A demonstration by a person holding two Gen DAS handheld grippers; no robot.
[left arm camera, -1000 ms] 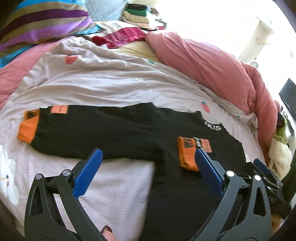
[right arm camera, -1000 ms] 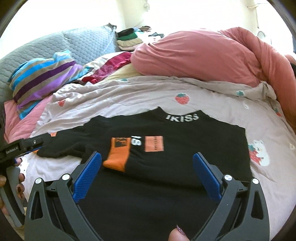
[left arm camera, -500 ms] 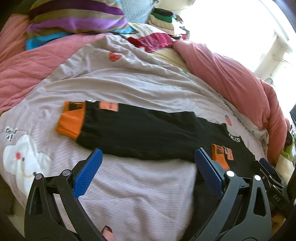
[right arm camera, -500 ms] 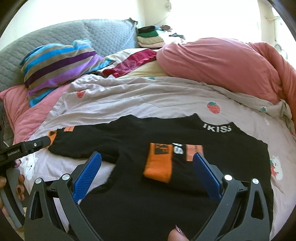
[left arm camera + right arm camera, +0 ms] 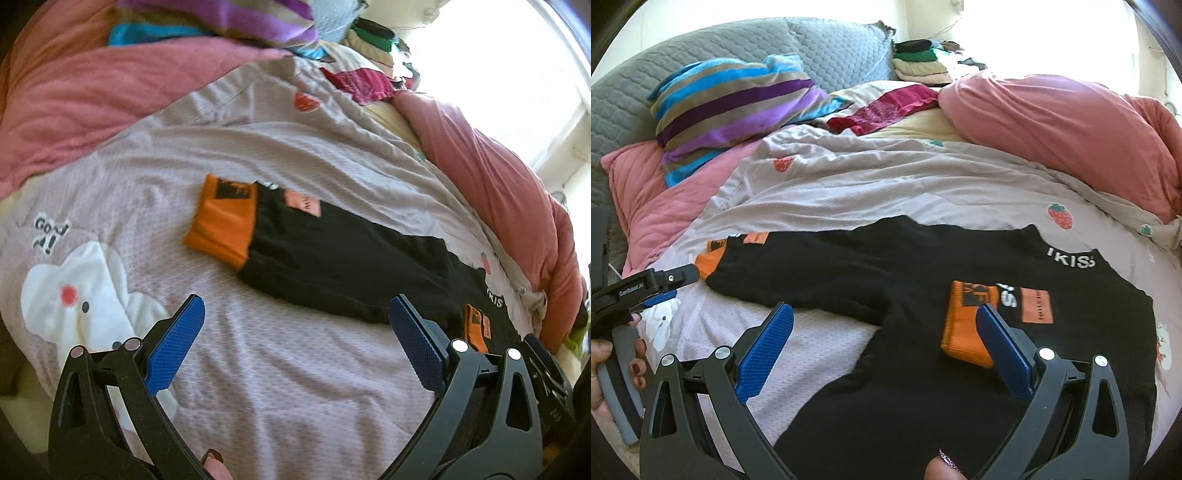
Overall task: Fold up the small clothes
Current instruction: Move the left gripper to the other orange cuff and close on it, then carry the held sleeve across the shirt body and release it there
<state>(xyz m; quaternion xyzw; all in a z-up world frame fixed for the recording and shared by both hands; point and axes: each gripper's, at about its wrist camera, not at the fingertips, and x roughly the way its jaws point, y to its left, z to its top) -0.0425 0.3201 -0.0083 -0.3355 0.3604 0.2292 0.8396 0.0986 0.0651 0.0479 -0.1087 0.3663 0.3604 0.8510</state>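
A small black long-sleeved top [image 5: 923, 295] with orange cuffs lies flat on the bed. Its right sleeve is folded across the chest, its orange cuff [image 5: 964, 325] on the body. Its left sleeve [image 5: 332, 258] stretches out straight, ending in an orange cuff [image 5: 223, 225]. My left gripper [image 5: 295, 325] is open and empty, hovering over the bedsheet just short of that sleeve. My right gripper [image 5: 886, 325] is open and empty above the top's lower body. The left gripper also shows in the right wrist view [image 5: 646, 286] near the outstretched cuff.
The pale sheet [image 5: 295, 387] has strawberry and white animal prints. A pink duvet [image 5: 1052, 122] is heaped at the back right. A striped pillow [image 5: 735, 99], a pink pillow, a red garment [image 5: 886, 107] and a stack of folded clothes [image 5: 923, 62] lie behind.
Both grippers have swung left. The left gripper's view now centres on the outstretched sleeve and its orange cuff. Both stayed open, and the top has not moved.
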